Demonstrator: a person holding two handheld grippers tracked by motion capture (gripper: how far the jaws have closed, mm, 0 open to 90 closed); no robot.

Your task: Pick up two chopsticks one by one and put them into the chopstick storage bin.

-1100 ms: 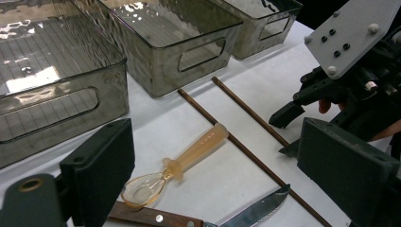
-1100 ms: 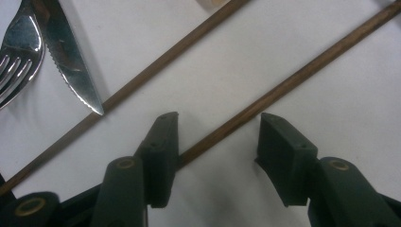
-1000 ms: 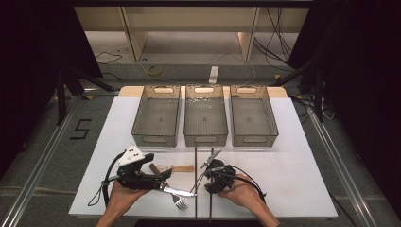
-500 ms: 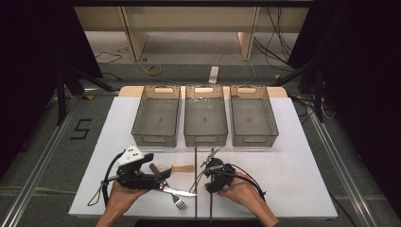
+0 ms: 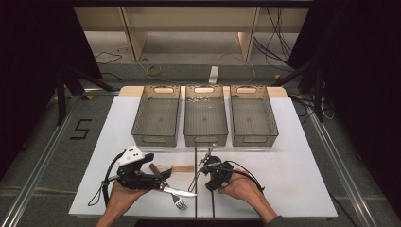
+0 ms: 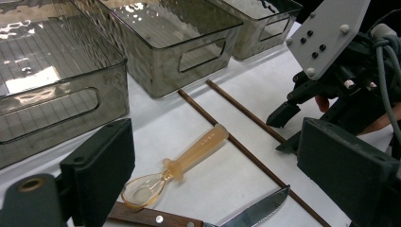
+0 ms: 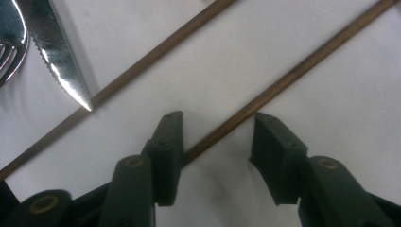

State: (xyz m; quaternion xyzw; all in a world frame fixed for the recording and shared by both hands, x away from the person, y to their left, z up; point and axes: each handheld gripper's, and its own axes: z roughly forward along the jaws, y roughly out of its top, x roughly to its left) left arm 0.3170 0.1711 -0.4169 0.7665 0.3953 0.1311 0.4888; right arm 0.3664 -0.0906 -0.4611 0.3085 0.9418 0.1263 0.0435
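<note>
While straddling one chopstick (image 7: pixel 283 80) flat on the white table (image 5: pixel 293 179), not yet gripping. Right gripper (image 7: pixel 218 118): jaws about half apart, just been closing, stick between them but not pinched. Running slantwise, close against the inner face of one jaw, clear gap to the other. Second chopstick (image 7: pixel 156 52) lying just beside and roughly parallel, with the tip of a knife (image 7: pixel 56 52) touching or nearly touching it and a fork (image 7: pixel 9 42) at the edge of that view.

Left gripper (image 6: pixel 217 142): jaws wide apart, holding nothing, parked low over a small amber spoon (image 6: pixel 189 156) and the knife handle.

Probable step: picking up the near stick, likely for one of the three grey bins (image 5: pixel 205 139) at the far side of the table, all looking empty.

To do it well:
- Shift sideways a touch to centre the stick between the pads before closing further.
- Twist the wrist to bring the pads square across the stick rather than at a slant; otherwise likely to roll or skid out.
- Keep fingertips pressed right down on the table, since so thin a stick slips under raised pads.
- Close slowly and fully, then lift straight up.
- Stay clear of the second stick and the knife tip.
- Keep the left gripper out of the way.
</note>
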